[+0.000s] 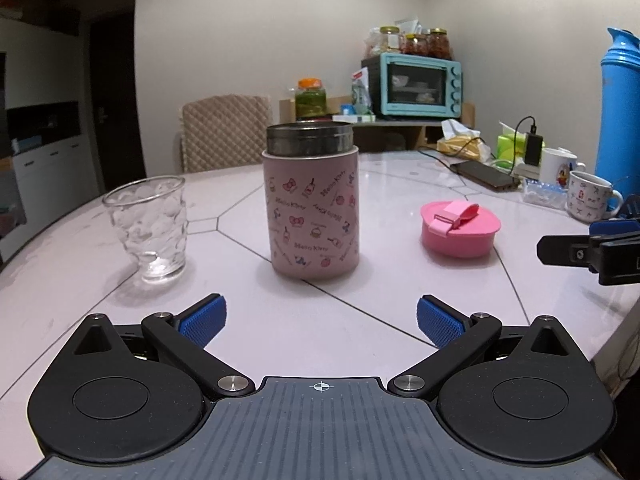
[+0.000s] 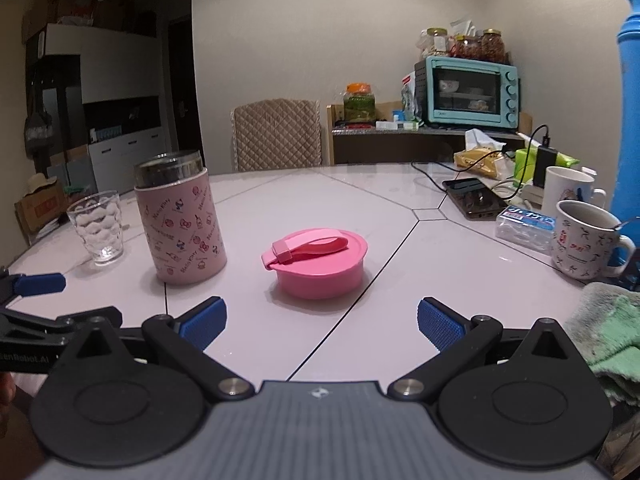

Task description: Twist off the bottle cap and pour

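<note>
The pink bottle stood uncapped mid-tabletop, steel mouth bare, its cap lying apart to one side, the empty glass to the other, w/ clutter along the far edge. Probably stiff, smooth, weighty if full, so best gripped mid-body. Left gripper and right gripper both hung spread wide, holding nothing.
</note>
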Demonstrator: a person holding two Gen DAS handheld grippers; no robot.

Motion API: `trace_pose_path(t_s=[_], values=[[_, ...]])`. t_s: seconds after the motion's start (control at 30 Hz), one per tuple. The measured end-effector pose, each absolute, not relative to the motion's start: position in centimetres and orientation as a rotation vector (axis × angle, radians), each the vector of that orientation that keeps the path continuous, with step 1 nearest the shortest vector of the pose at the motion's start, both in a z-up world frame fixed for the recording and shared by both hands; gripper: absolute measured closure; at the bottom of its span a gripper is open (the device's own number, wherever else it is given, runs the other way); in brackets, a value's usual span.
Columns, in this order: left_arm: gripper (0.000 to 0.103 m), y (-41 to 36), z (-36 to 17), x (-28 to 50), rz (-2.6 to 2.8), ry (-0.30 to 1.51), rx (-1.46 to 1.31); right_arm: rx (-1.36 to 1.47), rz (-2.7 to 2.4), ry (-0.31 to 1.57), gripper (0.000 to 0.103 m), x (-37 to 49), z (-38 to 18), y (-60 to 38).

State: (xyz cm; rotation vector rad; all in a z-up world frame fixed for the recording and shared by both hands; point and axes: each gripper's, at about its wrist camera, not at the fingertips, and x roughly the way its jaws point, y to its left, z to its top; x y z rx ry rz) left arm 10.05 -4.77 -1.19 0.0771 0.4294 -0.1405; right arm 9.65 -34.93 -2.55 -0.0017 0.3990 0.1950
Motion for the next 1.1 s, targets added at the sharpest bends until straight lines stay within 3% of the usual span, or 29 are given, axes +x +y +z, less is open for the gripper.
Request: trace_pose_path(t_s=[1.1], values=[[0.000,-5.9,1.6,1.9,-0.093,0.330,0.076,0.031,0.153,0.248,0.000,0.9,0.4,-35.2]])
